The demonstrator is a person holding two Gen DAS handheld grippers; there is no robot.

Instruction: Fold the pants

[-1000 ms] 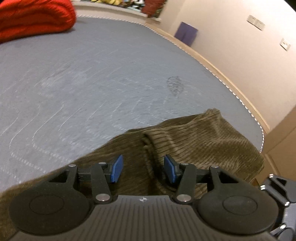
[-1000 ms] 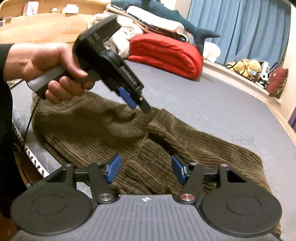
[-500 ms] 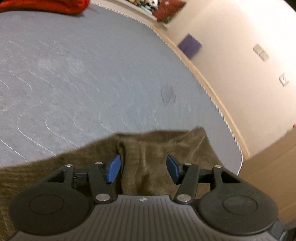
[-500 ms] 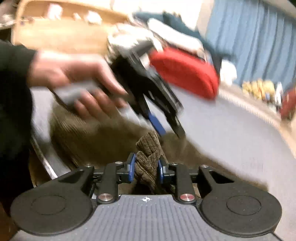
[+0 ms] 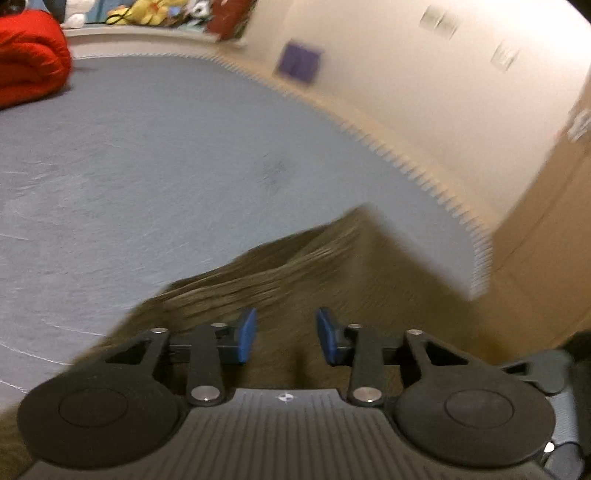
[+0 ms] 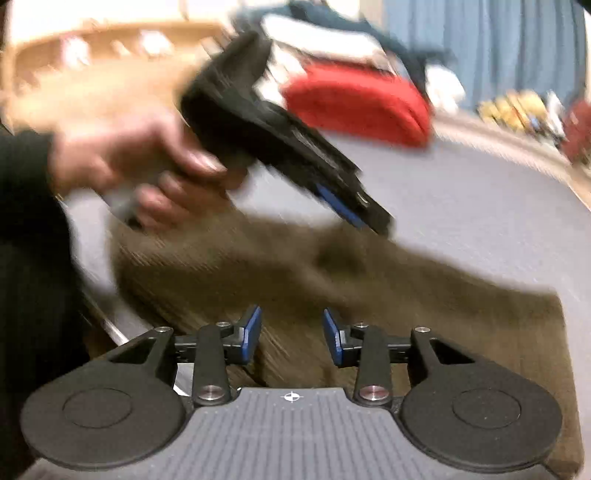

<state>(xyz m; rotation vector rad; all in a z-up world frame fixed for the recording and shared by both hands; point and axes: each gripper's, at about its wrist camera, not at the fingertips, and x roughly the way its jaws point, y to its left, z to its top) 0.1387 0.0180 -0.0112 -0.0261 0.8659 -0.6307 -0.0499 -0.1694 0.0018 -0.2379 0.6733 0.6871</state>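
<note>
Brown corduroy pants [image 6: 406, 288] lie folded on the grey bed cover [image 5: 147, 166], near its corner. My left gripper [image 5: 287, 334] points down over the pants [image 5: 332, 266]. Its jaws are closing, the blue pads [image 5: 245, 334] still apart, with cloth below them and nothing pinched. In the right wrist view a hand [image 6: 147, 166] holds that left gripper [image 6: 354, 210], its tips just above the far edge of the pants. My right gripper [image 6: 292, 332] hangs over the near edge. Its jaws are opening and grip no cloth. Both views are blurred by motion.
A rolled red blanket [image 6: 358, 103] lies at the back of the bed, also in the left wrist view [image 5: 29, 74]. Plush toys [image 5: 147, 11] line the far ledge. Blue curtains [image 6: 480, 44] hang behind. A wooden panel [image 5: 546, 240] stands past the bed's corner.
The right gripper pinched up a fold of the pants half a second ago and has now let it go. The left gripper's pads have come closer together, and its view has swung across the bed.
</note>
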